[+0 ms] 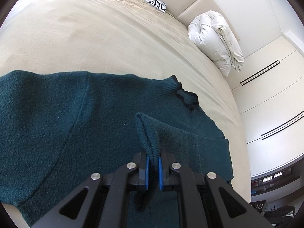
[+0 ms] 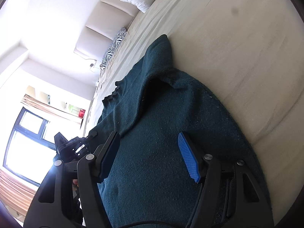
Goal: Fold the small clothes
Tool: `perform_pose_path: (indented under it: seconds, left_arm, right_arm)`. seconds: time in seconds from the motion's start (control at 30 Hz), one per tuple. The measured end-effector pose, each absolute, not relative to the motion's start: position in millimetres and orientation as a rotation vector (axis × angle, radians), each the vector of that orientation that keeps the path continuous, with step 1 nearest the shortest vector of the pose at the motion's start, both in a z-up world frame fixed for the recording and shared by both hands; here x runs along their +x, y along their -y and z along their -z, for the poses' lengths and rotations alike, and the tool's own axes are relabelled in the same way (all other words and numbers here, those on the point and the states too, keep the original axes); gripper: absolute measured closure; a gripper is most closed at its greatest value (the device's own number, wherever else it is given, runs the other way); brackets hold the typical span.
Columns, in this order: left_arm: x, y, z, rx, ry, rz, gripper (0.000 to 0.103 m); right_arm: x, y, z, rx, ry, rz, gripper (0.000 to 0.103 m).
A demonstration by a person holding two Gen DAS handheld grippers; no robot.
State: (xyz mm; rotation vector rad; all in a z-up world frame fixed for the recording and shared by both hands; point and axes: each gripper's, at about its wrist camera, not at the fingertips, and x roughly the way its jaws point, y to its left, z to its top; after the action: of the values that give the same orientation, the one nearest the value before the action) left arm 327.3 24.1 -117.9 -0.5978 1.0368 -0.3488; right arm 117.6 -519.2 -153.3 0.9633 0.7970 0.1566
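Pinched tight in the left gripper (image 1: 152,168), the ribbed cuff (image 1: 147,131) of the soft, floppy sweater (image 1: 57,117) suits hem-edge grips, while the right gripper (image 2: 150,157) hovers wide open, empty.

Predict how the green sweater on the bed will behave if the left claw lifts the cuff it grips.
Probably floppy: the green sweater lies rumpled, its cuff drooping from the left claw. Its fuzzy knit likely grips the pads. The rest would likely trail, dragging across the bed.
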Motion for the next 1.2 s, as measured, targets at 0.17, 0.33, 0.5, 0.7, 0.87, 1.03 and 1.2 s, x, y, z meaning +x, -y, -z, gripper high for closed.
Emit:
perform_pose_path:
  seconds: [0.17,0.33,0.5,0.7,0.87,1.03,1.2]
  left_arm:
    - [318.5,-30.3,123.3,-0.581,-1.031,0.334,0.095]
    - [316.2,-34.2,126.5,-0.603,-1.021,0.329,0.095]
    - [320.2,-37.0,132.4,-0.602,-1.015,0.339,0.095]
    - [323.8,-44.7,143.5,-0.641,-0.984,0.378,0.094]
    - [328.5,-47.5,153.5,-0.659,-0.975,0.382,0.092]
    - [327.5,-50.1,163.2,-0.668,-0.943,0.409,0.092]
    - [332.3,-53.2,170.7,-0.705,-0.938,0.43,0.091]
  right_arm:
    - [117.0,518.4,151.8,0.963,-0.795,-0.147,0.04]
    - [116.3,517.7,148.9,0.965,-0.803,-0.139,0.04]
    - [122.9,519.1,141.1,0.994,-0.825,-0.146,0.04]
    - [169.7,541.2,105.9,0.996,-0.789,-0.186,0.039]
    - [232.5,566.4,104.6,1.074,-0.794,-0.213,0.039]
    - [291.1,579.7,133.1,1.175,-0.875,-0.233,0.039]
    - [334.2,589.2,165.8,1.272,-0.917,-0.291,0.039]
